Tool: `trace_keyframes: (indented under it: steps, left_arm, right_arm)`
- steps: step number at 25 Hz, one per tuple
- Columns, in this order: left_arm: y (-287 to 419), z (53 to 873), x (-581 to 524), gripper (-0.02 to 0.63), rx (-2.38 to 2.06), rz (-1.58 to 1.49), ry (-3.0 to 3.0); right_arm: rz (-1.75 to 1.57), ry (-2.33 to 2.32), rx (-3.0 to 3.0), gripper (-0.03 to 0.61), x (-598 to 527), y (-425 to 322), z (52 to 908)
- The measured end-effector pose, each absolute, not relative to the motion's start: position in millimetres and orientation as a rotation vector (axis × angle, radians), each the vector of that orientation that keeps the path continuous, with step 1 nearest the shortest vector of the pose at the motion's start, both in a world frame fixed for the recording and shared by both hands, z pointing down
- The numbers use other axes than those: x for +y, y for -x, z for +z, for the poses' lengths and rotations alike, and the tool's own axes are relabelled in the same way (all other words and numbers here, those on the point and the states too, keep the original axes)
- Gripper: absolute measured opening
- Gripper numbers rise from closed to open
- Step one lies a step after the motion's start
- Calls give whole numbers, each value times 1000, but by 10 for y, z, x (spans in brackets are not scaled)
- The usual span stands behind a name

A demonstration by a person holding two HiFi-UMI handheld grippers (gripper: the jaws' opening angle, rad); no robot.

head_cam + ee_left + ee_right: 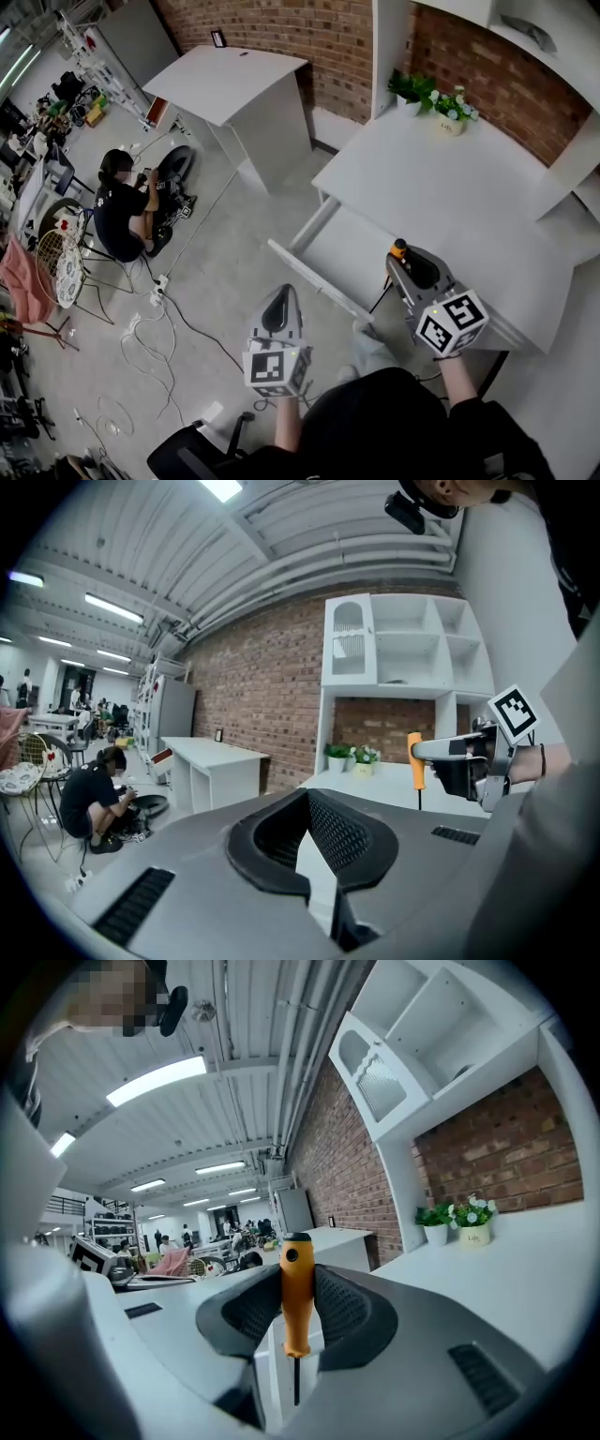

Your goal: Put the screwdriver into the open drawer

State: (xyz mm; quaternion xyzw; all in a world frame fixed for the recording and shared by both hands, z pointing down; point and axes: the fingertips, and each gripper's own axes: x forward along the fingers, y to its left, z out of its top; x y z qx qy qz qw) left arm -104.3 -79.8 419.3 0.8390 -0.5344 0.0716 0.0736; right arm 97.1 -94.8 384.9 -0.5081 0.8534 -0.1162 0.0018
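Clamping the orange-handled screwdriver (296,1302) upright in the right tool (401,261), over the open drawer (305,269) of the white desk (450,187); holding the left tool (279,302) slightly parted, empty, near the drawer front. Working well apart from the potted flowers (448,108) at the desk's back.

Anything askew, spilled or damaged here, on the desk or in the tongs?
Nothing stands out: the screwdriver sits upright in the right tongs, the drawer is pulled open, and the potted plants stand upright on the desk.

Potted plants (413,89) by brick wall (281,33); crouching person (120,214) near white table (225,80).
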Motion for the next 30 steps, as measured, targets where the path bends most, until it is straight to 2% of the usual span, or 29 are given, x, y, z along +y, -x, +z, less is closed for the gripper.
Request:
trace_keyframes:
  steps: [8, 19, 30]
  left_arm:
    - [684, 4473, -1216, 9, -1587, 258, -2457]
    - [741, 4892, -1498, 8, -1613, 338, -2289]
    - [658, 5498, -1916, 9, -1461, 428, -2221]
  right_arm:
    - [-480, 1493, 2760, 112, -1550, -1004, 4118]
    - [-634, 1376, 2942, 112, -2156, -652, 4705]
    - [-844, 1342, 3105, 112, -2596, -312, 5607]
